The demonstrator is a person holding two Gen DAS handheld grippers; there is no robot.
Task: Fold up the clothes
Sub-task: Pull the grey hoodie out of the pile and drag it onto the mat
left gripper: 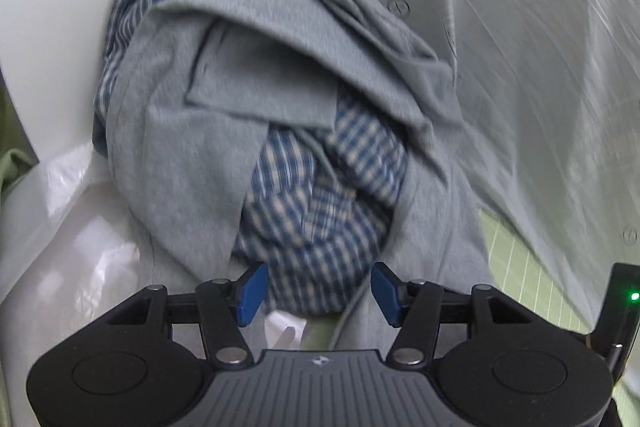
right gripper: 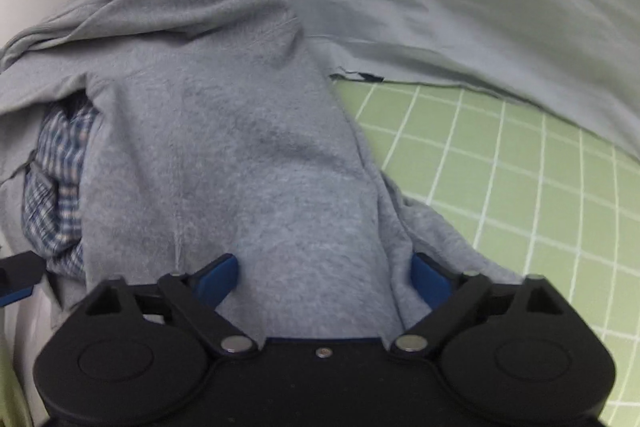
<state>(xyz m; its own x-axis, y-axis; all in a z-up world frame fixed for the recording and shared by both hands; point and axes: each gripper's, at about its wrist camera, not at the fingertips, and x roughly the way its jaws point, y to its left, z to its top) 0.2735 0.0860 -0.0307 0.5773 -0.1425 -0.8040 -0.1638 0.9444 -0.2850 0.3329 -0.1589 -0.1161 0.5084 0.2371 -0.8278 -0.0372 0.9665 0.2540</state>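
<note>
In the left wrist view, the left gripper stood with its blue pads apart, and the blue checked garment bulged between them; whether the pads pressed on it could not be told. The checked garment lay bundled inside the grey garment, which draped over and around it. A pale grey sheet lay beside the grey garment, and white plastic on its other side.

In the right wrist view, the right gripper straddled a raised fold of the grey garment, its pads set against the cloth on either side. The green gridded mat lay just beside the grey garment.
</note>
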